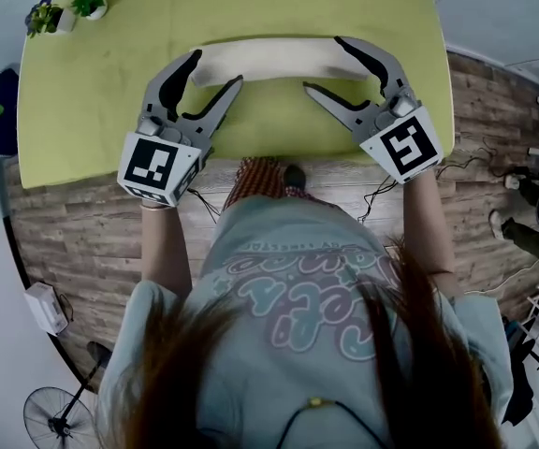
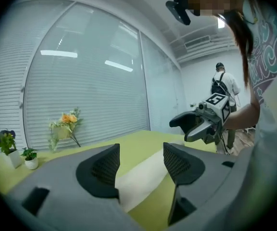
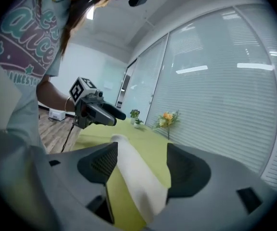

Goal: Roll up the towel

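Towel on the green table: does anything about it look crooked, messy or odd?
Nothing stands out. The towel lies as a tidy white roll across the green table; the left claw and right claw stand open at its ends, not clamping it.

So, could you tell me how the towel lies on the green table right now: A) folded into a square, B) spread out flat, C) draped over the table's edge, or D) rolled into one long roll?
D: the towel shows as a single long white roll lying across the green table.
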`<action>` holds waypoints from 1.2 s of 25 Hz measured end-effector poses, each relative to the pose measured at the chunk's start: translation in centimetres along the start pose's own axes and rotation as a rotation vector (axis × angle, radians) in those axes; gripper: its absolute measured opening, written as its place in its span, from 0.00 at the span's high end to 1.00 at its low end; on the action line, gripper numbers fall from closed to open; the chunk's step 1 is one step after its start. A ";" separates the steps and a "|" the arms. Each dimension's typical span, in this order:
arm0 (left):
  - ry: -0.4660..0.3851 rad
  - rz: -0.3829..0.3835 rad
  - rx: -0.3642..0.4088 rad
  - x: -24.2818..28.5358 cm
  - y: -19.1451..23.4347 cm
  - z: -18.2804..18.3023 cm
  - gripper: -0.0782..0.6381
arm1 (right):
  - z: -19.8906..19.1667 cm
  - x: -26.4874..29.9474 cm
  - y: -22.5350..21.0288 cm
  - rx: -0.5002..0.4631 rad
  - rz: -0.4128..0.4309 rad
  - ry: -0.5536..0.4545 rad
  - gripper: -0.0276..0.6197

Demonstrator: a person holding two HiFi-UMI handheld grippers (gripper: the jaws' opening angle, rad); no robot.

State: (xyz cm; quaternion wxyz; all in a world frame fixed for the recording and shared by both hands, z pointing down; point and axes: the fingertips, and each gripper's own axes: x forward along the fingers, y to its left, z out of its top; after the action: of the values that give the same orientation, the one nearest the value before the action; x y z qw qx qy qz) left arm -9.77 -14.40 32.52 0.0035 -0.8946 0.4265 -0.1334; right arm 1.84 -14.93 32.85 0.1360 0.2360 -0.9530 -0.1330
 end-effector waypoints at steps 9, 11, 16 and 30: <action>-0.200 0.002 -0.098 -1.5 -3.0 4.3 0.53 | 4.6 -3.4 0.9 0.170 -0.125 -0.177 0.49; -0.188 -0.005 -0.100 -1.5 -3.8 4.2 0.53 | 4.8 -3.6 1.5 0.169 -0.120 -0.180 0.49; -0.206 -0.001 -0.052 -1.6 -5.2 5.1 0.53 | 5.1 -4.3 1.4 0.228 -0.153 -0.209 0.60; -0.169 0.015 -0.094 -1.1 -6.5 3.6 0.80 | 5.1 -3.6 2.6 0.250 -0.112 -0.230 0.85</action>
State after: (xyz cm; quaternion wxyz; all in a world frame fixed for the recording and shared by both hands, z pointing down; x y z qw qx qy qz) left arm -4.61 -9.82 29.56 -0.0015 -0.8987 0.4369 -0.0374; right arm 2.22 -9.96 28.26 -0.0117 0.2869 -0.9567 -0.0469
